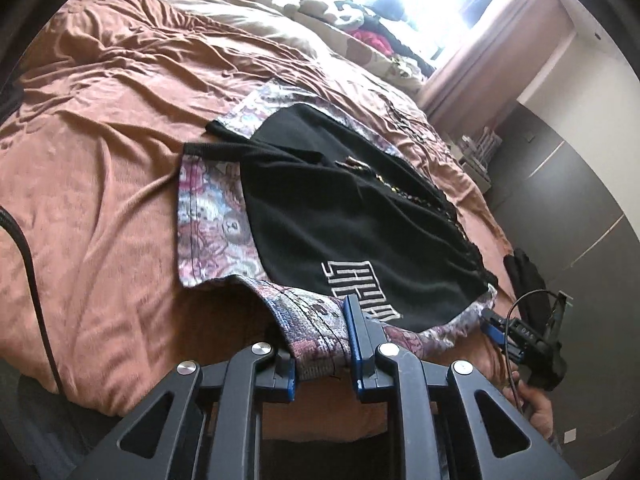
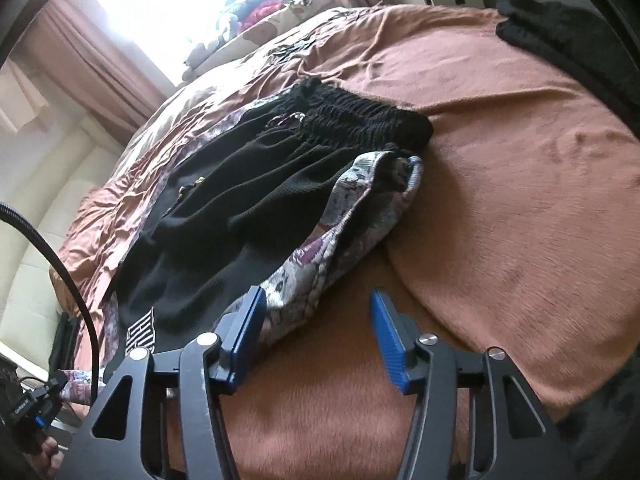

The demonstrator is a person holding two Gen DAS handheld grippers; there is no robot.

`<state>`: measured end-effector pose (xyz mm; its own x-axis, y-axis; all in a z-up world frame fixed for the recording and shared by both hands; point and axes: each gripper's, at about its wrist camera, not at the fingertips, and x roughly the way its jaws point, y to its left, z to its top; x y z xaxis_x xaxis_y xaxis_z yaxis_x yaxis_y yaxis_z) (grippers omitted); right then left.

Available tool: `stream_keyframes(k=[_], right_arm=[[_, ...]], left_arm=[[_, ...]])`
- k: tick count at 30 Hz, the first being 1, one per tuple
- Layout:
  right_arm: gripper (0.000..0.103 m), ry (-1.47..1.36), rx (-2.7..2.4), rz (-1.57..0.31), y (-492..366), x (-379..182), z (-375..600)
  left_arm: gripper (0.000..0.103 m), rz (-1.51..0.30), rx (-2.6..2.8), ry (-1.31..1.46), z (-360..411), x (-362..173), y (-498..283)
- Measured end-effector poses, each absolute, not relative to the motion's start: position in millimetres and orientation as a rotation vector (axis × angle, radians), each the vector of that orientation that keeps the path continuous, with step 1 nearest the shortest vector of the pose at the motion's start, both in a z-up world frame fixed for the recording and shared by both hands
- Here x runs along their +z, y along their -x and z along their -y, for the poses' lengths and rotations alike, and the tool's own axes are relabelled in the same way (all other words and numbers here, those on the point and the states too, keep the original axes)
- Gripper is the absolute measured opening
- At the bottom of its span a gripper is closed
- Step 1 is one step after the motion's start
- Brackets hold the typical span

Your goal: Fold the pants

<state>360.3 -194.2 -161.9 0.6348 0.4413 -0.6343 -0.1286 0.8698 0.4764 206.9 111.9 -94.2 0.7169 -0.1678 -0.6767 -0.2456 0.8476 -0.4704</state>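
The black pants with patterned floral side panels (image 1: 344, 216) lie on the brown bedspread (image 1: 100, 152). The left gripper (image 1: 324, 344) clasps their near hem, seen only in the left view. The right gripper (image 2: 316, 340) hangs released over bare bedspread at the pants' right edge.

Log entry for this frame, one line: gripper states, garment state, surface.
left gripper: shut on pants hem | right gripper: open, beside pants | pants: black with patterned panels, partly folded | surface: brown bedspread

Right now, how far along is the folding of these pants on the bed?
The black and floral-patchwork pants already lie flat on the rust-brown bedspread, apparently folded leg over leg. The left gripper has its fingers around the patchwork hem; the right gripper is open beside the pants. The lengthwise fold remains.
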Motion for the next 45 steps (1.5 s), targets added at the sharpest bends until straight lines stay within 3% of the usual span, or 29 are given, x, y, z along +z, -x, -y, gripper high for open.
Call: stream_keyframes(k=[2,7,9,11,33,45], right_arm=[[0.050,-0.424,0.341,-0.828,-369,-164,194],[0.029,-0.466,0.339,-0.839,-391,-168,198],[0.014,-0.492,0.345,-0.836,-397,-167,203],[0.008,-0.515,0.358,-0.817,-398,-163,206],[0.006,-0.422,0.464,-0.633,-429,-91,170],[0.006,-0.349,0.444,-0.682,-509,-73,121]], left_arm=[[0.021,-0.778,0.055,0.572,-114,-92,-211],[0.020,-0.764,0.061,0.584,-123,-85,-224],[0.020,-0.749,0.068,0.585,-127,-79,-230],[0.019,-0.735,0.071,0.588,-130,-73,-235],[0.013,-0.597,0.121,0.551,-192,-10,-314],[0.011,-0.674,0.120,0.560,-237,-27,-403]])
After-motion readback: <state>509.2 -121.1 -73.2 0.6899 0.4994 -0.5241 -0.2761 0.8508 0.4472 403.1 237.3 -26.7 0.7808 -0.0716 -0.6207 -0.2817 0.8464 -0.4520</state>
